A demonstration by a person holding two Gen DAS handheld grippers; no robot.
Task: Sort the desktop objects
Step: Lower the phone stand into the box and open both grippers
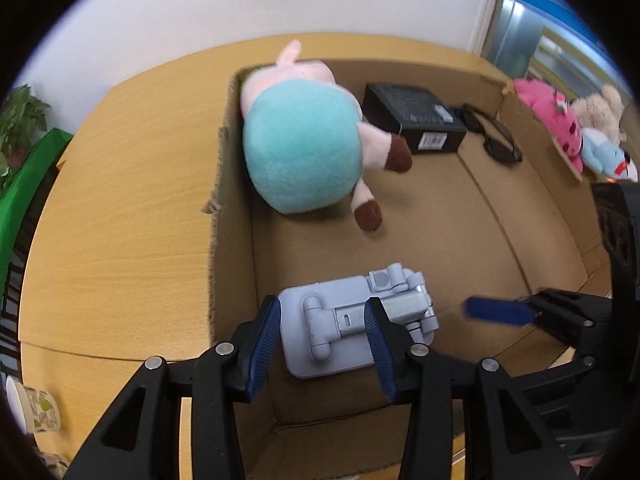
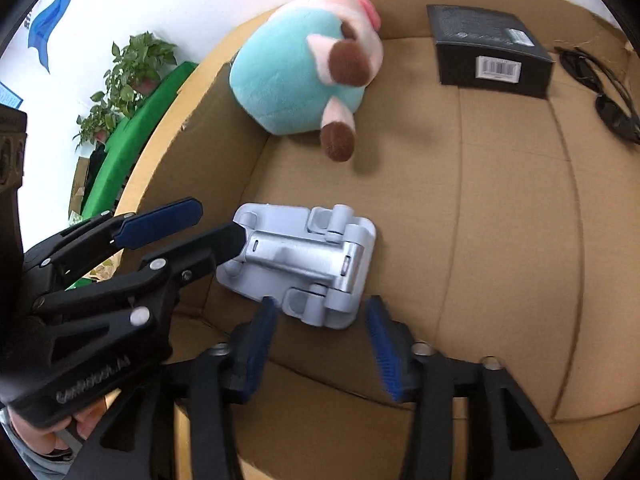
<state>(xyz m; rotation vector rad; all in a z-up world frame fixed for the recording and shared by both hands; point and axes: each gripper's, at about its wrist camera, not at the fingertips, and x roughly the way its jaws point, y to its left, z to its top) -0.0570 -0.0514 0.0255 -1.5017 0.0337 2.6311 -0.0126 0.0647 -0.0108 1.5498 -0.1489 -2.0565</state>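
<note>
A grey folding phone stand [image 1: 340, 324] [image 2: 304, 264] lies flat on the floor of an open cardboard box [image 1: 232, 220] [image 2: 500, 240], near its front left corner. My left gripper [image 1: 324, 306] [image 2: 220, 222] hovers over the stand's left end, open; one fingertip [image 2: 236, 238] overlaps the stand's edge and nothing sits between the pads. My right gripper [image 2: 322, 304] is open, with the stand's near edge just past its tips and the pads off it. One of the right gripper's blue pads [image 1: 500, 312] shows in the left wrist view.
In the box lie a teal and pink plush pig [image 1: 300, 148] [image 2: 288, 80], a black carton [image 1: 416, 116] [image 2: 492, 48] and dark sunglasses [image 1: 496, 140] [image 2: 612, 108]. The box stands on a wooden table [image 1: 120, 220]. Plush toys [image 1: 560, 128] lie beyond its right wall; a paper cup [image 1: 36, 408] stands front left.
</note>
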